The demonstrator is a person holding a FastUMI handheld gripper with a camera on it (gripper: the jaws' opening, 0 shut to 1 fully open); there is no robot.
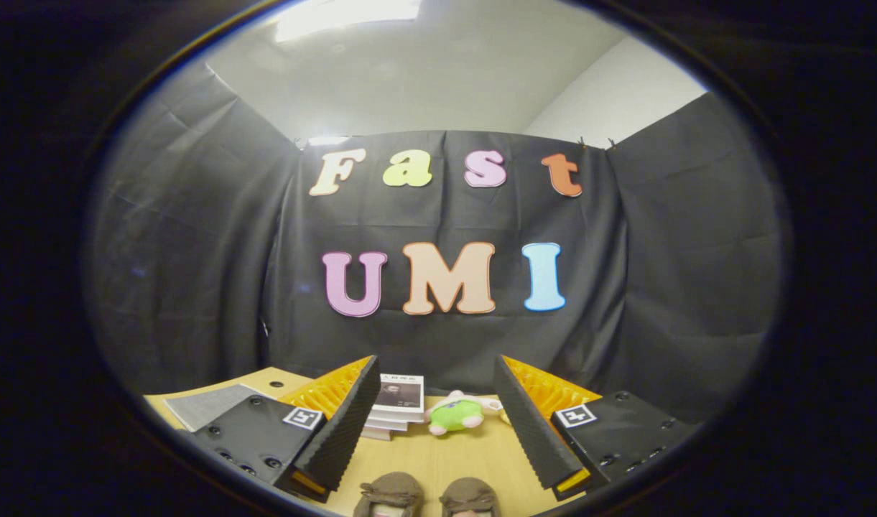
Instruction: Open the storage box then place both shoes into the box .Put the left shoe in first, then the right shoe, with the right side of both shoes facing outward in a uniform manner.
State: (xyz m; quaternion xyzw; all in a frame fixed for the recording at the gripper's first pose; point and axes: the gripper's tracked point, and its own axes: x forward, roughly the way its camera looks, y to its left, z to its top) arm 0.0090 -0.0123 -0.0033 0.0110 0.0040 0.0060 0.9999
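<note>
The gripper (438, 424) hangs released above the tabletop (445, 452), both shoes (429, 495) near between its fingers, so it should first find and open the storage box.

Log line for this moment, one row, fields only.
gripper: open, holding nothing | pair of brown shoes: on wooden table, between fingers | green plush toy, stacked books: beyond

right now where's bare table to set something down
Bare table lies between the open jaws, bordered by the shoes nearest the gripper, and by the books and plush toy beyond. It is crowded along the far edge by the wall, and a grey sheet takes the corner beside the books.
</note>
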